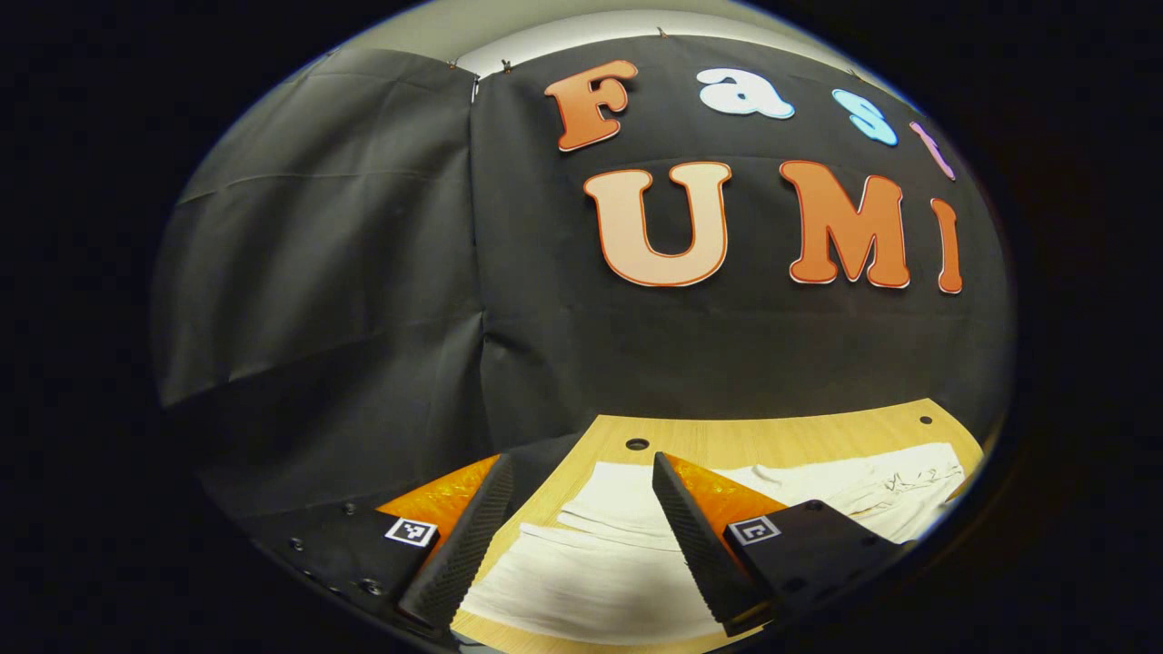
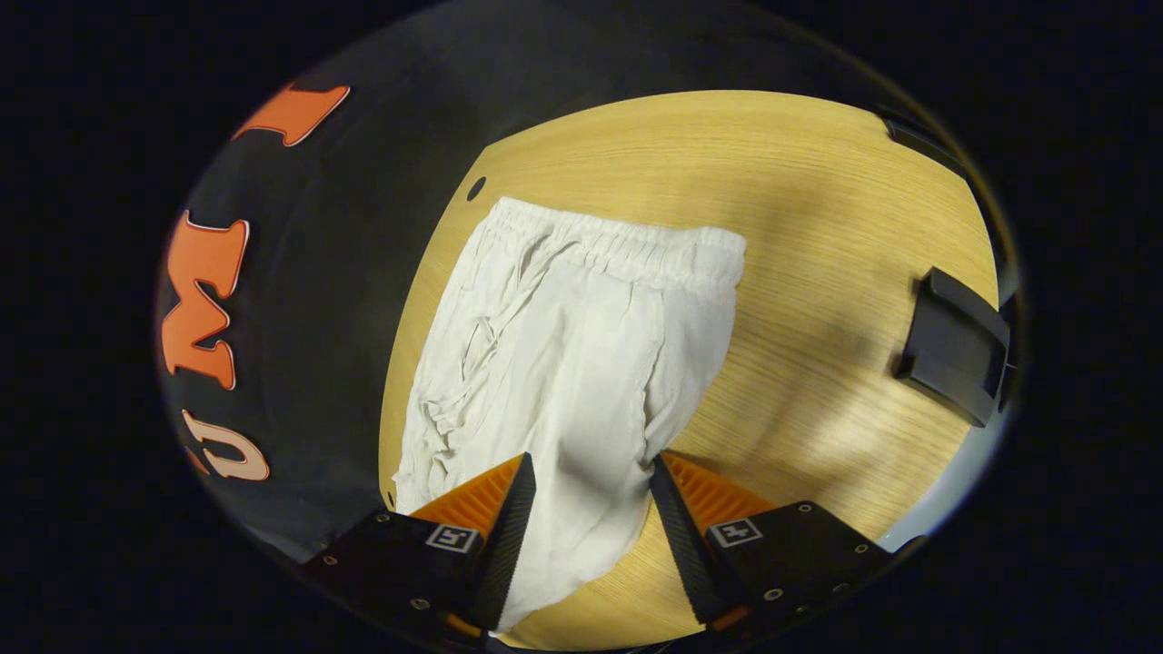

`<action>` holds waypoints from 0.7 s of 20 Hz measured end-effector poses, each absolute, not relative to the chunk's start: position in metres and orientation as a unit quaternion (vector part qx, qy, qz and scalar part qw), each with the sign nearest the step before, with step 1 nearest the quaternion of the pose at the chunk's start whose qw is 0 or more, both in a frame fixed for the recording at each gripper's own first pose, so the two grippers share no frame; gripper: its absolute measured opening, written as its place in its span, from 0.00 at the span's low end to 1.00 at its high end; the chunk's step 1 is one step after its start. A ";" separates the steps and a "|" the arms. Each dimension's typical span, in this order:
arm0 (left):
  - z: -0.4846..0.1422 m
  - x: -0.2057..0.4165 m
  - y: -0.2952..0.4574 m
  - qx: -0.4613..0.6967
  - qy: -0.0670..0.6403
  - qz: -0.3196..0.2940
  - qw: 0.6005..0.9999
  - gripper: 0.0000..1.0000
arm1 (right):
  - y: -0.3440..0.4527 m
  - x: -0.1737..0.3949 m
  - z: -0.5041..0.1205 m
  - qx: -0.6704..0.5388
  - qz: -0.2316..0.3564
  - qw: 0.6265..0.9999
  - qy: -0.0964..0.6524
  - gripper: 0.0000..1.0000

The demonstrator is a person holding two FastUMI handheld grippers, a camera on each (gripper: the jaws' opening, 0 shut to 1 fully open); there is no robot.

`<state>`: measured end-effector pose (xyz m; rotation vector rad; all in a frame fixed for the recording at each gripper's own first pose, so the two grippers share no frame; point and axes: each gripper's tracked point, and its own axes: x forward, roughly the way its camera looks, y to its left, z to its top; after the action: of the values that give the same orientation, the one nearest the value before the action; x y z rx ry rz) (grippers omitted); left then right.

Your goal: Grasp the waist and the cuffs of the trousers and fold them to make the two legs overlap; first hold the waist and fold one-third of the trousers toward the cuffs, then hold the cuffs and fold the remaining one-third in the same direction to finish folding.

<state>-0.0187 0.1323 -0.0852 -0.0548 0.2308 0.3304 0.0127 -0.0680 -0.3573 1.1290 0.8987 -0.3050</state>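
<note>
On the wooden table (image 2: 818,182), white trousers (image 2: 563,345) lie beneath both tongs (image 1: 577,545) (image 2: 591,545), each spread apart.

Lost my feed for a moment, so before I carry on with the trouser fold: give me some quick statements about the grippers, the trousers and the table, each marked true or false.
1. The trousers are white and lie on a wooden table. True.
2. The right gripper is clamped shut on the waistband. False: its jaws stand open, with cloth from the leg end between them.
3. The elastic waistband lies at the far end in the right gripper view. True.
4. The left gripper is shut. False: it is open above the cloth.
5. A red box sits on the table. False: a black object sits near the edge.
</note>
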 end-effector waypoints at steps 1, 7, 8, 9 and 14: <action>-0.086 -0.021 0.135 -0.029 0.116 0.169 0.978 1.00 | -0.067 0.014 -0.360 0.515 -0.136 0.738 0.414 0.71; -0.115 -0.030 0.142 -0.063 0.150 0.182 0.970 1.00 | -0.070 0.010 -0.376 0.504 -0.150 0.731 0.435 0.09; -0.124 -0.030 0.142 -0.084 0.162 0.180 0.966 1.00 | -0.070 0.009 -0.375 0.505 -0.150 0.729 0.437 0.04; -0.134 -0.032 0.141 -0.107 0.177 0.179 0.962 1.00 | -0.071 0.009 -0.375 0.504 -0.149 0.729 0.438 0.02; -0.211 -0.050 0.129 -0.276 0.283 0.185 0.900 0.98 | -0.071 0.006 -0.376 0.501 -0.153 0.727 0.443 0.02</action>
<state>-0.0500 0.1293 -0.2112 -0.5717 0.5851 0.3822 0.0060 -0.0714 -0.3759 1.1048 0.9760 -0.3375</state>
